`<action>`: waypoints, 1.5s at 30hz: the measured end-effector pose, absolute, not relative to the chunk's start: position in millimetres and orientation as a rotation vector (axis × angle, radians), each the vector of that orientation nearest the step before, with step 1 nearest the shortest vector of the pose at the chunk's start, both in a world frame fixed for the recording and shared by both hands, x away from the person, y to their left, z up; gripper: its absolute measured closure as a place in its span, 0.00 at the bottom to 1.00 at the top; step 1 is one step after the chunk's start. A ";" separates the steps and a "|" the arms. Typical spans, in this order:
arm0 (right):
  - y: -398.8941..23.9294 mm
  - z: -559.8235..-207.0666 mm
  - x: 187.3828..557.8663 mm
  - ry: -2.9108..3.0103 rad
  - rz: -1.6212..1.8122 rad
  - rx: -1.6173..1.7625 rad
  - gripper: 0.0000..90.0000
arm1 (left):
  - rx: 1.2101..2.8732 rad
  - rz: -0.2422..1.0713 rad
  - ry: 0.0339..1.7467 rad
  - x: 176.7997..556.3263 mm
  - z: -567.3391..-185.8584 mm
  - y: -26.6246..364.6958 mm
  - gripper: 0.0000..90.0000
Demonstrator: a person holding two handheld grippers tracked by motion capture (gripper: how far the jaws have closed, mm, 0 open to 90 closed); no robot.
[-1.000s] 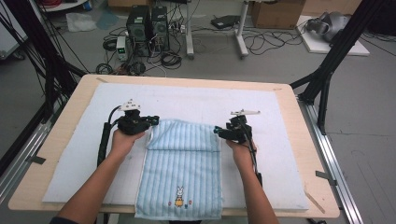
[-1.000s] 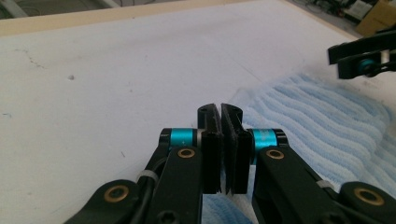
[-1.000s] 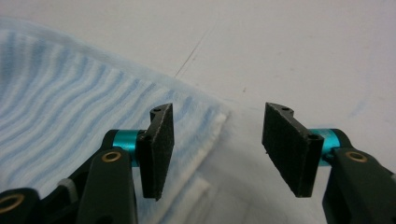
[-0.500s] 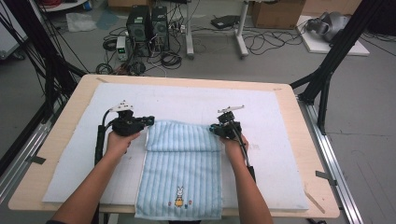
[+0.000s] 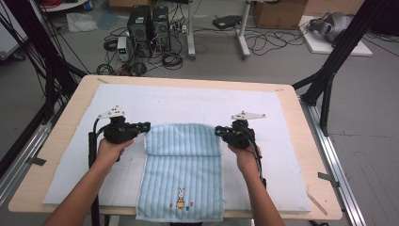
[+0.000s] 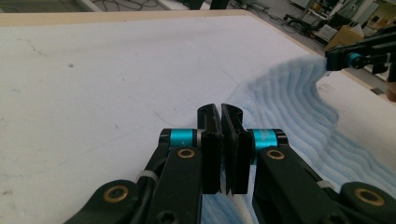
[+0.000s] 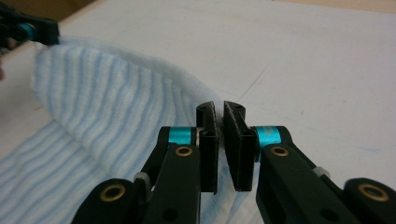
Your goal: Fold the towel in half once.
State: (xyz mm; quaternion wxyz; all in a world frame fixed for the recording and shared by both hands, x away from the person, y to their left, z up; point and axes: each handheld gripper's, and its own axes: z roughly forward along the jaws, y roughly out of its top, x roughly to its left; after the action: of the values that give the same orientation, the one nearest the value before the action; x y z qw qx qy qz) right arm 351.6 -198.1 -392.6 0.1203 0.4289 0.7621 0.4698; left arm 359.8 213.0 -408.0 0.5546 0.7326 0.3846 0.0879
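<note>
Towel (image 5: pixel 181 162) far edge pinched by both grippers; seemingly lifted.

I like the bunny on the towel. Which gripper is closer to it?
Right, slightly. The right gripper pinches the towel's far right corner; the left gripper pinches the far left corner. The bunny sits right of middle.

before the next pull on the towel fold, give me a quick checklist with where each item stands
1. Left gripper shut on the striped towel far corner: ok.
2. Right gripper shut on the other far corner: ok, cloth sits between its pads.
3. Far edge lifted and folded toward the person: ok.
4. Fold even across both sides: ok, roughly level.
5. Near edge with the rabbit print lying flat: ok, though it overhangs the white mat.
6. Grip depth on the cloth: cannot tell.
</note>
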 end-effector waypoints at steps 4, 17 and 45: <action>-204.1 -393.8 333.3 2.246 1.414 1.236 0.94 | 1.733 0.176 0.889 345.8 -410.7 216.8 0.95; -221.5 -415.9 278.2 2.293 1.473 1.203 0.94 | 1.781 0.071 0.821 298.4 -430.0 217.3 0.94; -211.3 -443.0 326.1 2.284 1.247 1.354 0.67 | 1.727 0.245 0.955 340.9 -427.6 218.3 0.55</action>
State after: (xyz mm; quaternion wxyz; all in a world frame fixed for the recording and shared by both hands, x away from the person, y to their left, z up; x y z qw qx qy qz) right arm 326.1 -211.3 -443.0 0.1041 0.4592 0.7743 0.4227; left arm 340.9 218.3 -427.6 0.5452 0.7280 0.4027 0.1031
